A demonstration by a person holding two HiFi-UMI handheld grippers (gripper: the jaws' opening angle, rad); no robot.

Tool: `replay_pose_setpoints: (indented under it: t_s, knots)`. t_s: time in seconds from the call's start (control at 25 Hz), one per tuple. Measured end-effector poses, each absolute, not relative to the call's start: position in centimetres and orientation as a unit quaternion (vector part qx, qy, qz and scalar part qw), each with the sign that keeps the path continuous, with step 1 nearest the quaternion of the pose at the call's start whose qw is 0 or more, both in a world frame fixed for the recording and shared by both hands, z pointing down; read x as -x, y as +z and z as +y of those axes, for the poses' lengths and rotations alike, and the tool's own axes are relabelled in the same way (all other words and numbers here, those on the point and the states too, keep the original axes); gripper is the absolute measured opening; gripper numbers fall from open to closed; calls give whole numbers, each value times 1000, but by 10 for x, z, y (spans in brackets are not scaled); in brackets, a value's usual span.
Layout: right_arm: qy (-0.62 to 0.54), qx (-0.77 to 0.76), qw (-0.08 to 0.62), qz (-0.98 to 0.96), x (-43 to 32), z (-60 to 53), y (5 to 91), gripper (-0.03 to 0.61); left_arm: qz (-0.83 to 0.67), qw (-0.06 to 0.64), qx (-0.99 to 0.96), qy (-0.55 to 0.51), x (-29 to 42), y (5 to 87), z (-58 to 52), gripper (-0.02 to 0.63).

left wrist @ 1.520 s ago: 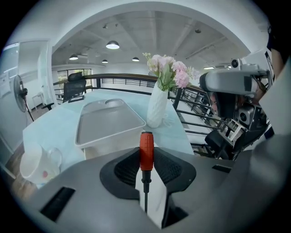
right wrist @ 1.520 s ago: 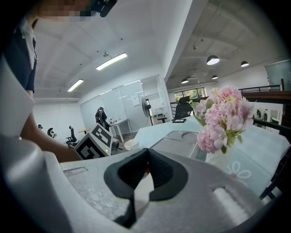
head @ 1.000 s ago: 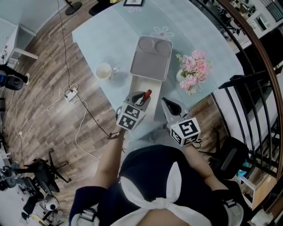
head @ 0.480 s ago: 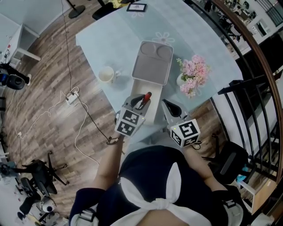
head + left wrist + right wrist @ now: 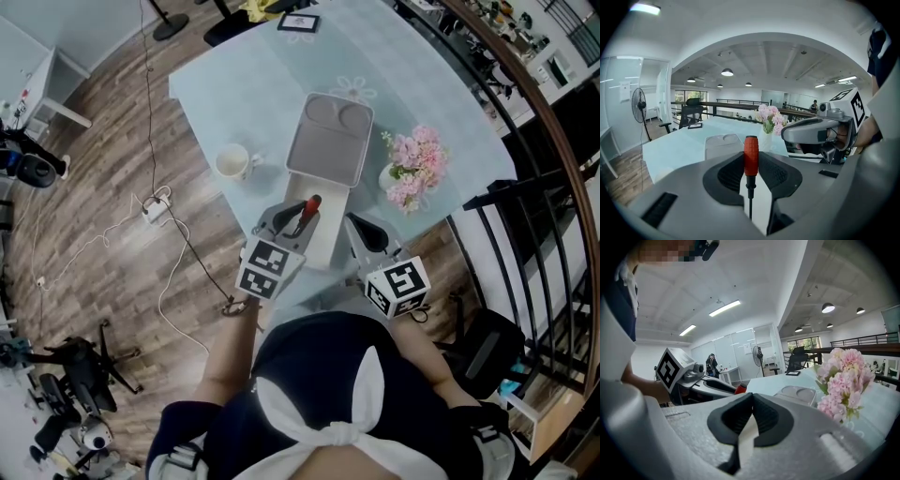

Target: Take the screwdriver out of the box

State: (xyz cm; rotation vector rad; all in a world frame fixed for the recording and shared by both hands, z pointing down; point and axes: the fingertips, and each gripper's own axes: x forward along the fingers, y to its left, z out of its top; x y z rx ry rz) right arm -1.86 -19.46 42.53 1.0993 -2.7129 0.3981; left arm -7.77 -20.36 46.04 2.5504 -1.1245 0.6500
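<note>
A screwdriver with a red handle [image 5: 311, 202] [image 5: 751, 156] is held above the open white box [image 5: 327, 240], its thin shaft running down between the jaws. My left gripper [image 5: 295, 220] [image 5: 750, 165] is shut on it, pads pressed against the handle. The box's grey lid [image 5: 330, 139] lies open on the far side. To the right of the box, my right gripper [image 5: 352, 222] [image 5: 751, 401] has its pads touching at the tips and nothing between them. In the right gripper view the red handle [image 5: 740, 389] peeks out beside the left gripper.
On the pale blue table [image 5: 253, 84], a white mug [image 5: 232, 161] stands left of the box and a vase of pink flowers [image 5: 412, 169] stands right of it. A small framed picture [image 5: 298, 21] lies at the far edge. Cables [image 5: 155, 202] trail on the wooden floor to the left.
My left gripper has risen with the screwdriver still in it, and its marker cube has drifted toward the lower left of the head view. The right gripper has lifted slightly.
</note>
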Motion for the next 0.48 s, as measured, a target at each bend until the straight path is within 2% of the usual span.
replay_pose_setpoints:
  t_s: [0.48]
  knots:
    - [128, -359, 95, -920, 31, -192, 420, -2, -384, 127, -891, 205, 80, 447, -195, 107]
